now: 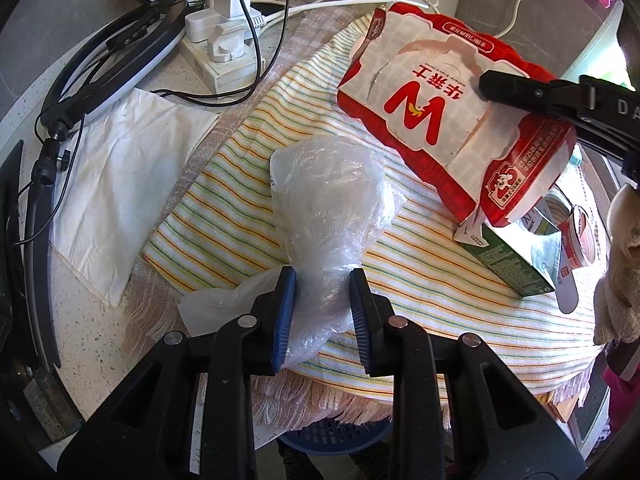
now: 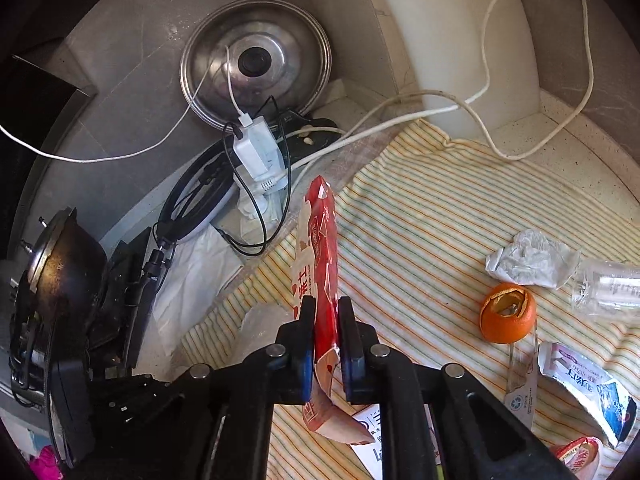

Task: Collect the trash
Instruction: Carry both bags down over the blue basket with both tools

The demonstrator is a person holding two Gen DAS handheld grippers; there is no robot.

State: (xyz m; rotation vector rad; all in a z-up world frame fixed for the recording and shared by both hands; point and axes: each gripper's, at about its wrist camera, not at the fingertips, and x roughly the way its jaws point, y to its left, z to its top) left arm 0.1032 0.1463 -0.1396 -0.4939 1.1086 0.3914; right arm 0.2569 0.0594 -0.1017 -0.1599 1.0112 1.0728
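Red-and-white wrapper (image 2: 320, 264) is pinched in the right gripper's (image 2: 326, 320) near-closed jaws; left gripper (image 1: 323, 286) jaws squeeze crumpled clear plastic (image 1: 332, 200).

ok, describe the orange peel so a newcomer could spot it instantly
Start at the striped cloth covering the counter and look toward its right side in the right wrist view. There the orange peel sits just below a crumpled white tissue and left of a clear plastic bottle. It is the only bright orange thing there, a hollow rounded shell with its top torn open.

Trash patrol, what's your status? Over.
Left hand-held gripper shut on clear plastic bag. Right hand-held gripper shut on red wrapper, lifted. Nothing blocking.
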